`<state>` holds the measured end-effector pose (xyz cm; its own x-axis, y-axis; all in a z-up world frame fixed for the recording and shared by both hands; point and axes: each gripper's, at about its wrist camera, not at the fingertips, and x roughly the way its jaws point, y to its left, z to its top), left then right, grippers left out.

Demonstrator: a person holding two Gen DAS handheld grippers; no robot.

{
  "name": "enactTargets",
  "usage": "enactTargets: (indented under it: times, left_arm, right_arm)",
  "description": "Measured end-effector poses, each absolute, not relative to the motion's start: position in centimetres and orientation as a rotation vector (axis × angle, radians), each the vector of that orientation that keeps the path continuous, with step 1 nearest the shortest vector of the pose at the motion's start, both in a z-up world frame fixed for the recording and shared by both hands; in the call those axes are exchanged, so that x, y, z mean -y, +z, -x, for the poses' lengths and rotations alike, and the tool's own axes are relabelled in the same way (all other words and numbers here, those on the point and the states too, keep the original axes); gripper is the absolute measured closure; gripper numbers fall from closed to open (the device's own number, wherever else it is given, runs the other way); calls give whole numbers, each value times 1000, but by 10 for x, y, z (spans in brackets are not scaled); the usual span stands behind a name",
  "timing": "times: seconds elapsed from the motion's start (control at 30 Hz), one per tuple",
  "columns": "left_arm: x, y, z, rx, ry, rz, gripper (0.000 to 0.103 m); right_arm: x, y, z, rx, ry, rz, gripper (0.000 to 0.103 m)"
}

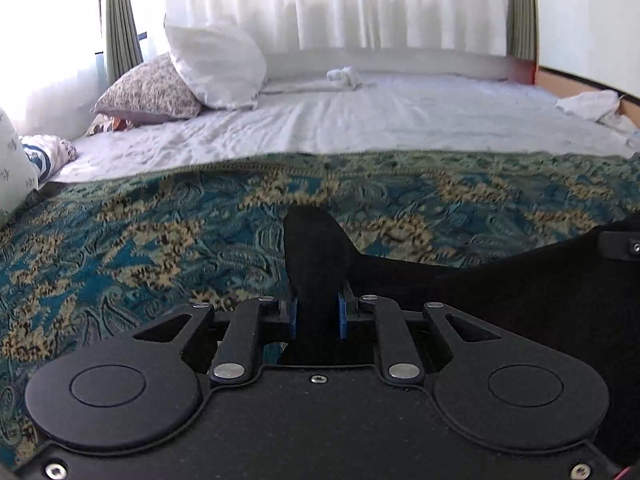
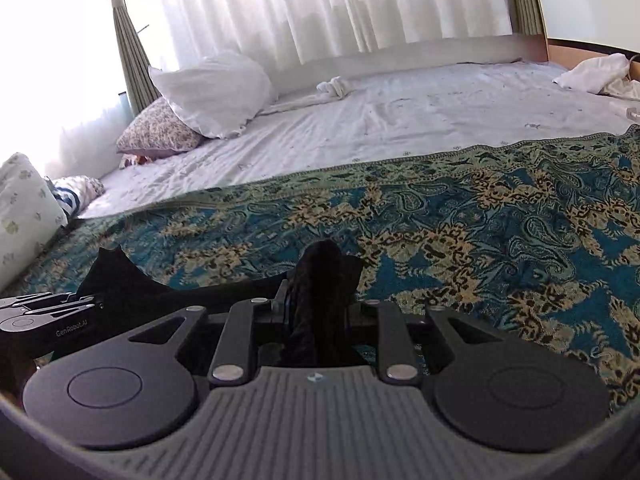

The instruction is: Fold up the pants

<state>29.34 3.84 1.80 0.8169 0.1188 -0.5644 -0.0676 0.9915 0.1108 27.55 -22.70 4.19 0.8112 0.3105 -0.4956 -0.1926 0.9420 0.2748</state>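
Note:
The black pants [image 1: 500, 280] are held up between both grippers above a teal and gold patterned blanket [image 1: 140, 248]. My left gripper [image 1: 317, 312] is shut on a bunched edge of the pants, which pokes up between the blue pads and stretches off to the right. My right gripper [image 2: 316, 312] is shut on another bunch of the black pants [image 2: 320, 280]; the fabric runs left from it to the left gripper's body [image 2: 44, 320]. The fingertips of both grippers are hidden by cloth.
The patterned blanket [image 2: 480, 220] covers the near part of a bed with a white sheet [image 1: 360, 120]. A white pillow [image 1: 216, 64] and a floral pillow [image 1: 152, 92] lie far left. A knotted white cloth [image 1: 344, 76] and crumpled white cloth [image 1: 592, 104] lie far back.

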Motion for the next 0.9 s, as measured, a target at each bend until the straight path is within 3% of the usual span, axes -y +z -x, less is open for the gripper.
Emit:
enactTargets:
  times: [0.47, 0.57, 0.63, 0.8, 0.9]
  left_arm:
    - [-41, -1, -297, -649, 111, -60, 80]
    - [-40, 1, -297, -649, 117, -66, 79]
    - [-40, 4, -294, -653, 120, -66, 74]
    - [-40, 13, -280, -673, 148, -91, 55]
    - [-43, 19, -264, -686, 137, -70, 51]
  right_arm:
    - [222, 12, -284, -625, 245, -154, 71]
    - [223, 15, -283, -629, 238, -165, 59]
    - [229, 20, -279, -625, 237, -194, 40]
    - [235, 39, -262, -613, 210, -177, 31]
    - [235, 53, -244, -575, 191, -131, 22]
